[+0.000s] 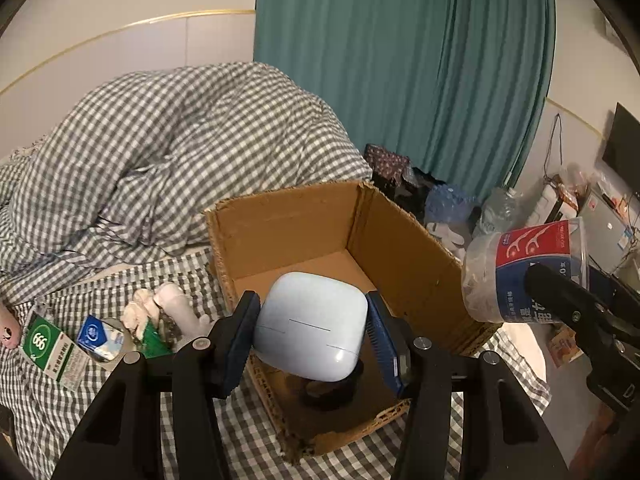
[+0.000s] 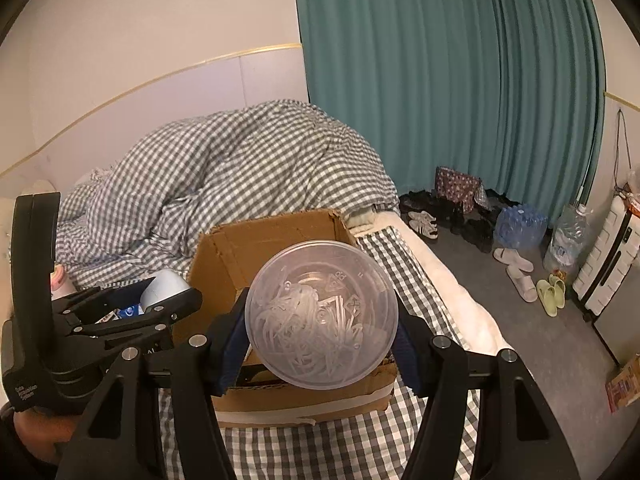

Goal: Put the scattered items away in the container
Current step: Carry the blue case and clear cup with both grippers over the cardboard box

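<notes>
Now one box [image 1: 288, 232]; left gripper [image 1: 310, 334] grips one blue case [image 1: 312, 328], right gripper [image 2: 322, 344] one floss tub [image 2: 322, 314].

Both views are dim and warm-toned, lit softly indoors with no visible lamp. The wall [image 2: 160, 20] is the brightest area and looks washed out. The box [image 1: 320, 412] floor near the camera lies in deep shadow. Fisheye bending curves the curtain [image 1: 400, 60] folds and the wall's gold trim, and black vignette fills the corners. Detail is grainy; the tub [image 2: 322, 314] close to the lens looks soft and hazy.
</notes>
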{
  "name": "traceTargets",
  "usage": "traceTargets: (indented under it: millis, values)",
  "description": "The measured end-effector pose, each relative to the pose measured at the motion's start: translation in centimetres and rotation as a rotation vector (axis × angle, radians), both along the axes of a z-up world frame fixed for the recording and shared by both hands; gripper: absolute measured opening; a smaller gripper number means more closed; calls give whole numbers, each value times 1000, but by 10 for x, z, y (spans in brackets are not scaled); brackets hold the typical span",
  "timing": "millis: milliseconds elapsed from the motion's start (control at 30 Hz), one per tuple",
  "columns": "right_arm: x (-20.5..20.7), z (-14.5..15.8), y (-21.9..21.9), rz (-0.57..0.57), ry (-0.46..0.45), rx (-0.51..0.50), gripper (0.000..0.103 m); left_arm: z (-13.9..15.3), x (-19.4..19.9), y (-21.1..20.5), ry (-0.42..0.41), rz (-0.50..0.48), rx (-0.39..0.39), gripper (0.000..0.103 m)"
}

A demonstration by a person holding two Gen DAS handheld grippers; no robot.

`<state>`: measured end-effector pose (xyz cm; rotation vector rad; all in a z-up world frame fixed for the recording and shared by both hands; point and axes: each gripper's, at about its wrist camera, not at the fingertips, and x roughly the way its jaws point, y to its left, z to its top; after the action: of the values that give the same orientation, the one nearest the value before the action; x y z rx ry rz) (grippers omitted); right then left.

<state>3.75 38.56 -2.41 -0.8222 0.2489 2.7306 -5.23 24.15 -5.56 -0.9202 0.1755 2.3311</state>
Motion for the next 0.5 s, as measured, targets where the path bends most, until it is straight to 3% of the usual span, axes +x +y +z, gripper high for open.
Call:
traceTargets:
  millis: [500]
  values:
    - [-28, -35, 10, 8, -78, -14, 62, -40, -23, 23, -65, -27, -59, 55]
